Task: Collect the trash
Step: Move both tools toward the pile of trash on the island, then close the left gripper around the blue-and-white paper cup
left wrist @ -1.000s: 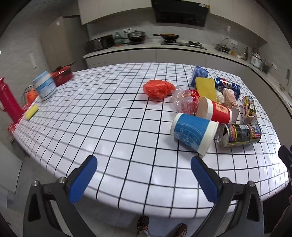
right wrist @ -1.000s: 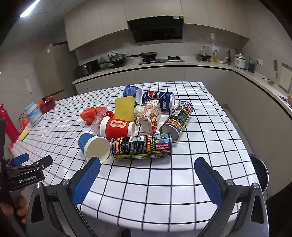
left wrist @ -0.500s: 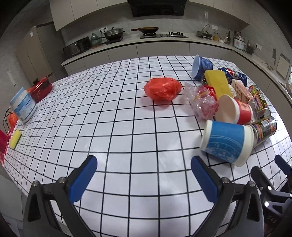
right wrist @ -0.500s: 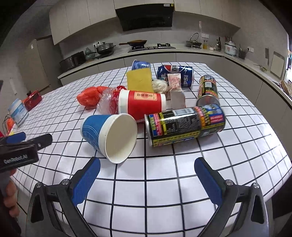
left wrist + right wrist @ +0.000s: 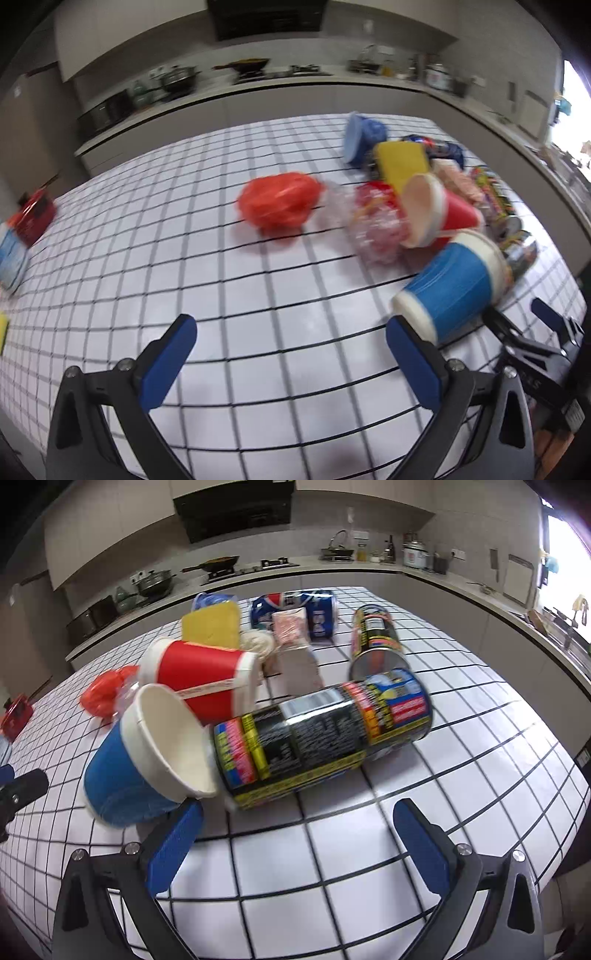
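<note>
On the gridded table [image 5: 369, 849], both grippers [image 5: 291, 354] [image 5: 295, 838] spread; blue cup [image 5: 147, 760] seemingly touches right gripper's finger.

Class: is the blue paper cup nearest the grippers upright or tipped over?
Tipped: blue paper cup lies sideways, white empty mouth showing.

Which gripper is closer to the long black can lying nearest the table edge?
Right. The right gripper sits open just before the black can; the left gripper is off beyond the blue cup.
</note>
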A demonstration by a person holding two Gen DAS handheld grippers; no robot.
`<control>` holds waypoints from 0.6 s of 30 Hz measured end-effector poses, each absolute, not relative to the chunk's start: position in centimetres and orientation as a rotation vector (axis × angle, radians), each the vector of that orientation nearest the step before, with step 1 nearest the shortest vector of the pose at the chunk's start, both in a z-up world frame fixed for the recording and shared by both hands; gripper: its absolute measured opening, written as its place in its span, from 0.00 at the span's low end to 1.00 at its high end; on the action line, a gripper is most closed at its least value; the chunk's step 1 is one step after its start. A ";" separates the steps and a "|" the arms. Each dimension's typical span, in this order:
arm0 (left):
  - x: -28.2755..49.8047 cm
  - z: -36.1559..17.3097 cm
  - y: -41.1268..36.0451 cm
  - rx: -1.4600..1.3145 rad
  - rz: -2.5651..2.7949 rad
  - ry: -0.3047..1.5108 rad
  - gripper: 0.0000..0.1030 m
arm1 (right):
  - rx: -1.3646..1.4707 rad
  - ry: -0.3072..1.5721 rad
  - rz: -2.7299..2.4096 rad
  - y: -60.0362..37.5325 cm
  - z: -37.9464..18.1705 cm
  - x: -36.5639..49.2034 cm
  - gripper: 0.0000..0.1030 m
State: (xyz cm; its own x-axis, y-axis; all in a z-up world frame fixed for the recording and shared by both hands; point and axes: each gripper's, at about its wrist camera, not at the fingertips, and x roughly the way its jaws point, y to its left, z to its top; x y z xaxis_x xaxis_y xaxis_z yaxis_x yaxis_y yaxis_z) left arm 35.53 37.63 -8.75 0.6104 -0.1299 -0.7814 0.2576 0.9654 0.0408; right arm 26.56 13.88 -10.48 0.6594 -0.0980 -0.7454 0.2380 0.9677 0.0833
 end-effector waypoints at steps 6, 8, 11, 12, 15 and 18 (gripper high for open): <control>35.1 -7.7 33.7 0.251 -0.424 0.834 1.00 | 0.203 0.815 -0.205 12.4 -9.3 26.8 1.00; 34.9 -7.8 32.5 0.282 -0.484 0.833 1.00 | 0.216 0.809 -0.187 12.2 -9.1 26.4 1.00; 34.7 -8.5 30.7 0.308 -0.556 0.859 1.00 | 0.233 0.793 -0.187 11.6 -8.6 25.6 1.00; 34.5 -8.8 30.3 0.309 -0.570 0.867 1.00 | 0.235 0.782 -0.191 11.3 -8.4 25.2 1.00; 34.5 -9.5 29.2 0.315 -0.587 0.880 1.00 | 0.237 0.757 -0.232 10.2 -7.8 24.1 1.00; 34.7 -10.2 28.3 0.331 -0.582 0.886 1.00 | 0.256 0.749 -0.265 9.1 -7.7 23.2 1.00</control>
State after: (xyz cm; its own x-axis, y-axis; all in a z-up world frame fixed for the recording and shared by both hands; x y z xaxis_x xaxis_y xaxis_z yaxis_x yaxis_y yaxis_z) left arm 34.67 28.27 -10.16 0.4932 -0.3372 -0.8019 0.6020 0.7977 0.0348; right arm 23.23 9.09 -7.67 0.7025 -0.1447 -0.6969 0.3255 0.9361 0.1337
